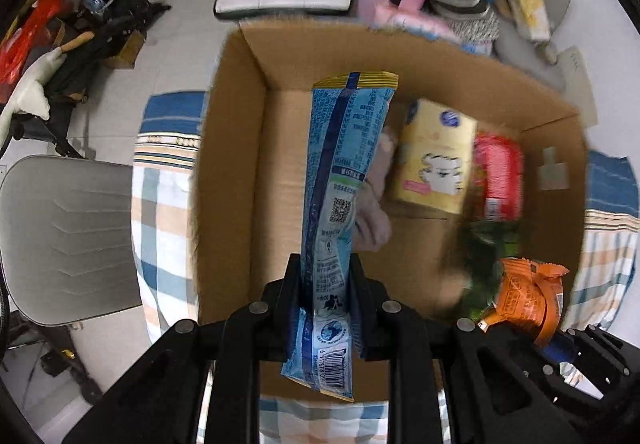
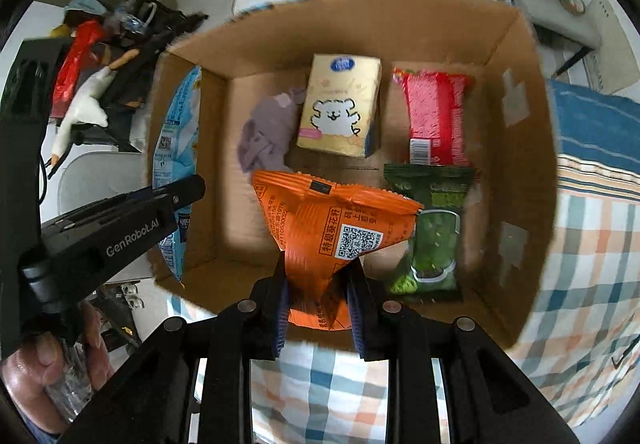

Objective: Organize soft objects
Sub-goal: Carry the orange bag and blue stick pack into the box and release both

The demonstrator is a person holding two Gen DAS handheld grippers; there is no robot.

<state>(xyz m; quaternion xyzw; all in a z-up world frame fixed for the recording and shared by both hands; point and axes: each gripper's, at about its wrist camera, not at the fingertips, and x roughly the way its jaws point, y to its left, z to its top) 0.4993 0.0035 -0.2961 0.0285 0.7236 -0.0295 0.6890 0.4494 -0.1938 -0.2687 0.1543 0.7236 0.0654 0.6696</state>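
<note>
Packing looks half done: left gripper (image 1: 325, 296) pinches a blue packet (image 1: 342, 180) mid-frame over the cardboard box (image 1: 236, 164), right gripper (image 2: 318, 296) clamps an orange bag (image 2: 332, 228) at lower centre, so both likely need lowering and releasing inside.

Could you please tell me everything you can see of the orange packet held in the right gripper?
The orange packet is a glossy, crinkled foil-like snack bag with black printed characters, a white QR code label and a small black patch near its crimped top seam. The right gripper pinches its lower part, so the bag narrows there and fans out above. It hangs over the near side of the open cardboard box, partly covering the green packet in this view; contact between them cannot be told.
</note>
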